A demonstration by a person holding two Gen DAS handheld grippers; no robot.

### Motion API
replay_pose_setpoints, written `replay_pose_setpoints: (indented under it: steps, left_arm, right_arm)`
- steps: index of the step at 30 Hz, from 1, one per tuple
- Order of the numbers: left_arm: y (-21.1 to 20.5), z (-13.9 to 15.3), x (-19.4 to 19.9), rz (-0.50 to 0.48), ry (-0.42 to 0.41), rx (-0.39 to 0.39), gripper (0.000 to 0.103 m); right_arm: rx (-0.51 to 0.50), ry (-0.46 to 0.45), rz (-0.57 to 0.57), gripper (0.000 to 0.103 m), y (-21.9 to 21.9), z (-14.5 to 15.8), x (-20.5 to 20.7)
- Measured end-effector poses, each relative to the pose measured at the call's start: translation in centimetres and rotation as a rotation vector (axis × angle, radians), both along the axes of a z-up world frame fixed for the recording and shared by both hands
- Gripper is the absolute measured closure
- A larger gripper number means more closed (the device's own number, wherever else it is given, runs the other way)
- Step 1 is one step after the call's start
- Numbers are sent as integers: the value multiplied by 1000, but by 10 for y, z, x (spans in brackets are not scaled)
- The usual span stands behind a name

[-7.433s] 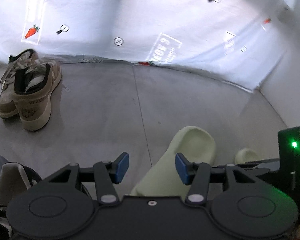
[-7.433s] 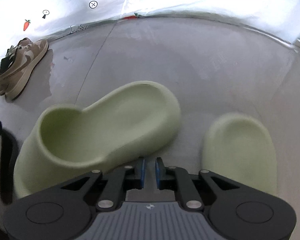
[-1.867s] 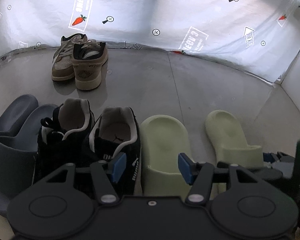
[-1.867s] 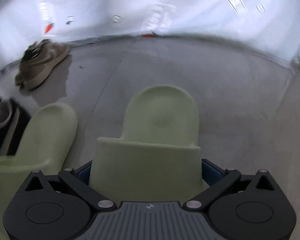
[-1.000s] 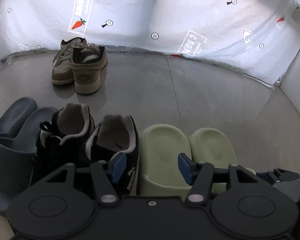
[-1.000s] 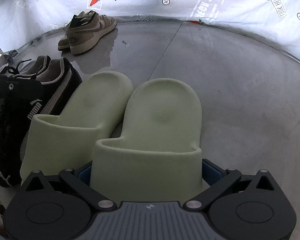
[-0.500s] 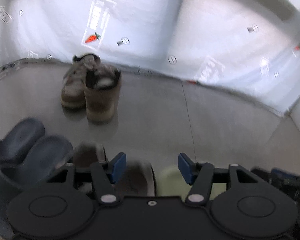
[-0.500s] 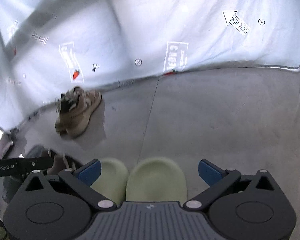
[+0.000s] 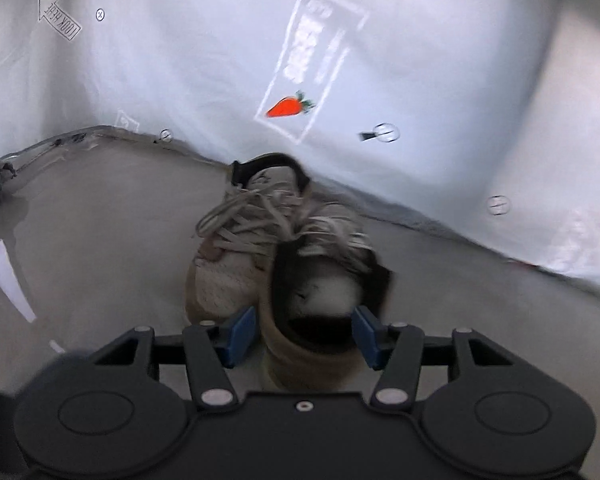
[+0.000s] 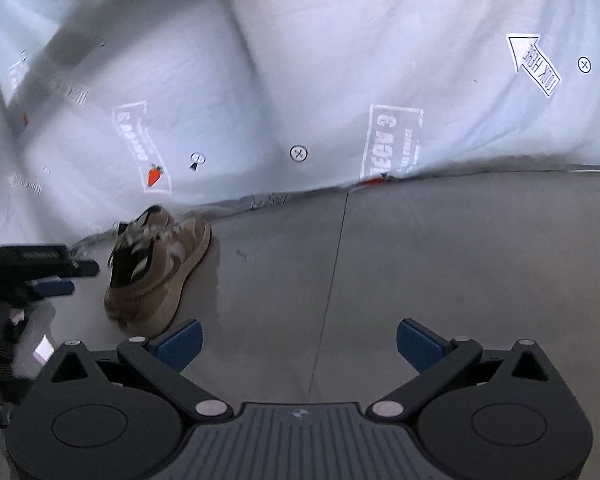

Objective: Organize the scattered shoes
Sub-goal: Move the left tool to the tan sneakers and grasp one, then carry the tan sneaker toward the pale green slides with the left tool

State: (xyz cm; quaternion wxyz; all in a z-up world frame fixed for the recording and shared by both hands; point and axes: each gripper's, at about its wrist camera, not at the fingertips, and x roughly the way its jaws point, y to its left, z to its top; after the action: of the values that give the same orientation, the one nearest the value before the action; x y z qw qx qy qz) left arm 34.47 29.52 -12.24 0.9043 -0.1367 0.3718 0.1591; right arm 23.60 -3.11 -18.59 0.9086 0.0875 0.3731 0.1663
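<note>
A grey floor (image 10: 440, 264) with one thin seam meets a white printed sheet (image 10: 300, 60) bearing carrots, arrows and crosshair marks.

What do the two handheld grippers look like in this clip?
Both are matte black. The left gripper and right gripper each have two round black housings, jointed linkage arms with silver pivot pins, and blue pads on the fingers. The right one has a ribbed grey centre panel. No hands or sleeves show.

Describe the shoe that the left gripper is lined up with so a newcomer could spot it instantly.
Start at the white sheet's orange carrot print; below it, two tan sneakers sit on the grey floor. It is the right-hand sneaker, heel toward the open left gripper. Unlike the other sneaker, its dark collar opening faces the camera.
</note>
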Motion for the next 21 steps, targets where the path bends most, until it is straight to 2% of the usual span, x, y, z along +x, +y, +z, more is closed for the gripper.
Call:
replay_pose_setpoints:
  steps: [1, 4, 6, 7, 14, 17, 21]
  left_arm:
    - [4, -6, 7, 15, 16, 10, 49]
    - [10, -24, 18, 41, 64, 9, 61]
    - [10, -30, 20, 53, 57, 30, 78]
    - [10, -32, 21, 46, 55, 25, 82]
    - [-6, -31, 21, 16, 56, 101, 83]
    - [-21, -29, 21, -40, 42, 173, 83]
    - [-64, -24, 21, -148, 10, 321, 83]
  right_arm:
    - [-4, 2, -2, 1, 2, 0, 5]
    - [-15, 8, -7, 1, 7, -1, 18]
    - [-15, 19, -3, 1, 8, -4, 18]
    - [-15, 25, 0, 1, 8, -6, 19]
    - [-14, 64, 16, 1, 9, -17, 20]
    - [-14, 81, 23, 1, 10, -22, 21]
    - [-7, 96, 21, 2, 8, -25, 21]
